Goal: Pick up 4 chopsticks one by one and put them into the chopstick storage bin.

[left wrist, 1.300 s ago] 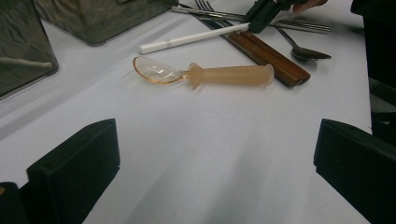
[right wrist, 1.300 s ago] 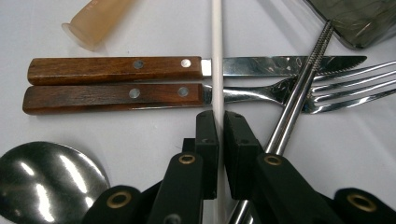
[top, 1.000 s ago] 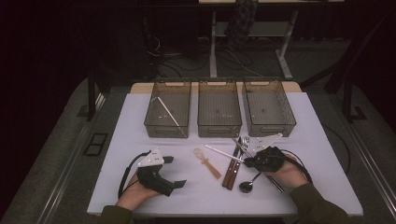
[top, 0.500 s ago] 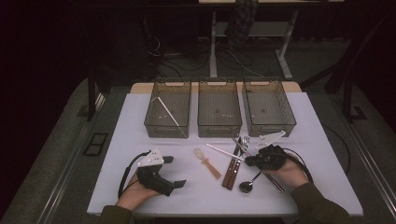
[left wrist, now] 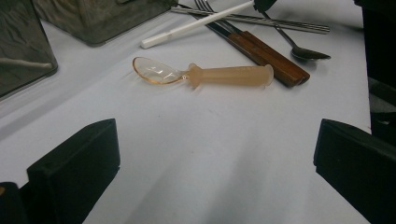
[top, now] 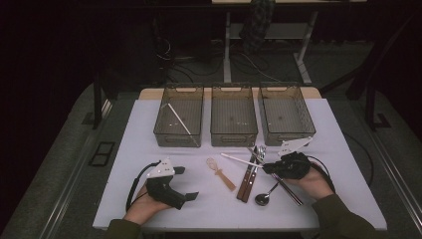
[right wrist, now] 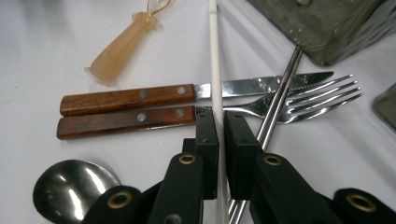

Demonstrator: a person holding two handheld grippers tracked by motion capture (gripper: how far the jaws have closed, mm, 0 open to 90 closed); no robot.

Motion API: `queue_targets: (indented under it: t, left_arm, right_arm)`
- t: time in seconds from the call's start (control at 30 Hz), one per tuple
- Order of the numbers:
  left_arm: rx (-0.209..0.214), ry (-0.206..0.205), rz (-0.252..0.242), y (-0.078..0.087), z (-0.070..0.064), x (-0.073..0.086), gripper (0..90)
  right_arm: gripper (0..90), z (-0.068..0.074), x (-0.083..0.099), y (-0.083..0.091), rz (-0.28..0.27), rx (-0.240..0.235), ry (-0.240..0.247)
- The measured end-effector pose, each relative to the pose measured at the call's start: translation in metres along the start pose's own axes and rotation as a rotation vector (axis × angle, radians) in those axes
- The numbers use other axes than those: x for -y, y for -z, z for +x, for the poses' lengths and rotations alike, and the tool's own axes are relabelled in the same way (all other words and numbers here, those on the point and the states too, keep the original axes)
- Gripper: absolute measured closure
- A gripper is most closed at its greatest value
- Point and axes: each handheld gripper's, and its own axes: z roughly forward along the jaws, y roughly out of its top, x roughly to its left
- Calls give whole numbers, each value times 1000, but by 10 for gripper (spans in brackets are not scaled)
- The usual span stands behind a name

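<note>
Dim surroundings, bright sharp close-ups

Three clear bins [top: 234, 122] lined up at far edge of white desk [top: 149, 129]; right gripper [top: 278, 167] closed on white chopstick [top: 241, 160] above knife, fork and spoon [top: 266, 194]; left gripper [top: 186, 185] resting open, near left.

White, amber and wood-brown on a pale table

The chopstick [right wrist: 214, 70] is plain white — pinched between the black jaws of the right gripper [right wrist: 220, 135], whose pivots show brass-coloured rings; the knife [right wrist: 187, 95] and fork [right wrist: 205, 114] have reddish-brown wooden handles with silver rivets and shiny steel ends; the plastic spoon [left wrist: 205, 74] has a translucent amber handle and a clear bowl; the metal spoon [right wrist: 70, 186] is mirror-silver; the three bins [top: 234, 117] are smoky grey — the table [top: 149, 149] white; the left gripper [top: 171, 191] is black with a grey plate.
</note>
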Motion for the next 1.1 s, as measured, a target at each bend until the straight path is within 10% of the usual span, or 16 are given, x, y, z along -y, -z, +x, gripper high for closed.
queue_targets:
  t: [1.1]
  left_arm:
    - [-1, -6, 9, -1, 1, 0, 0]
  right_arm:
    - [850, 4, -27, 21, -177, -15, -42]
